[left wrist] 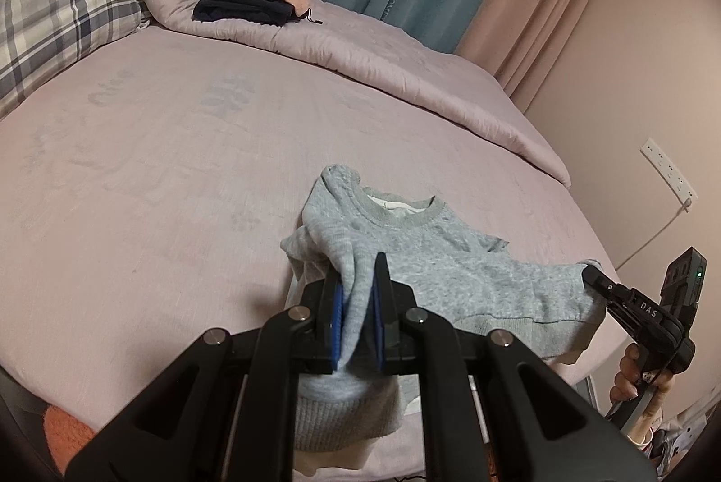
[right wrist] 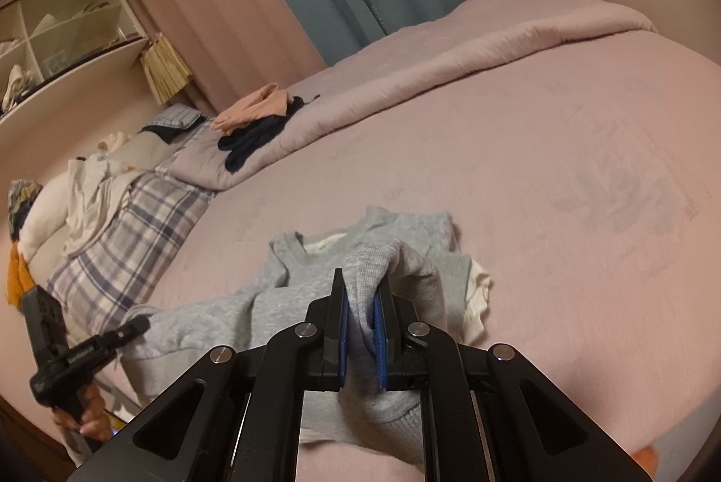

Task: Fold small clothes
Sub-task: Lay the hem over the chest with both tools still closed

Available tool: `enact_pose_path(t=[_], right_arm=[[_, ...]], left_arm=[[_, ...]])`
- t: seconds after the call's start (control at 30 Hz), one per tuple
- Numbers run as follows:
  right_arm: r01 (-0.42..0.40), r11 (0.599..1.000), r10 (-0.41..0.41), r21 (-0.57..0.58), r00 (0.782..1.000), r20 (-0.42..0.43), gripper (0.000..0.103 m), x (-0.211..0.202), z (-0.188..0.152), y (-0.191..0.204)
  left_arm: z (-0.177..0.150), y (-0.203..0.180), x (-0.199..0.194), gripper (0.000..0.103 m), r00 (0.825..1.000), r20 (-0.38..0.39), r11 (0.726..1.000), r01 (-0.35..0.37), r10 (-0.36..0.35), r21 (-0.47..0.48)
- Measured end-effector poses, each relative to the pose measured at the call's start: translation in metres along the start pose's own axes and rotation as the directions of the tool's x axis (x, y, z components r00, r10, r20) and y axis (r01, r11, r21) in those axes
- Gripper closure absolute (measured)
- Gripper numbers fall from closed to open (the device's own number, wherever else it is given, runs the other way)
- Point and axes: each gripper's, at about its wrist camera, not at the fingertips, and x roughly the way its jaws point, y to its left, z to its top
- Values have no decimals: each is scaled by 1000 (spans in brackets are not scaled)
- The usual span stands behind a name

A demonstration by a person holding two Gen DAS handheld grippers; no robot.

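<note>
Left gripper [left wrist: 359,292] is held low at the near edge, its 2 blue-padded fingers [left wrist: 337,315] pinched together on grey fabric. Right gripper [right wrist: 360,310] does likewise, fingers [right wrist: 381,328] clamped on fabric. Each appears in the other's view, out to the side, gripped by a bare hand [left wrist: 631,378] around its handle.

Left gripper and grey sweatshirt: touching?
Touching. The left wrist view shows the left gripper shut on a fold of the grey sweatshirt, fabric pinched between its blue pads.

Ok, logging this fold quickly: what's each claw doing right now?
Left claw: shut on the grey sweatshirt.
Right claw: shut on the grey sweatshirt too.
</note>
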Motion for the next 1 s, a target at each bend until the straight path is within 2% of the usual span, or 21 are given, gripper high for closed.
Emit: enact_pose_path(t=[0.4,0.73,1.0], right_arm=[[38,999,-38,12,999,-27,92,29,10,-6],[87,996,-88,-18,994,-69,92,57,25,-6],[109,994,-110,-21,989,-99,92,76,26,-10]], left_arm=[[13,10,34,92,998,-42,999,-38,38,-7],[34,13,64,92,994,-78,997,-69,71,29],[30,26,90,92,989,-116,996,-91,92,14]])
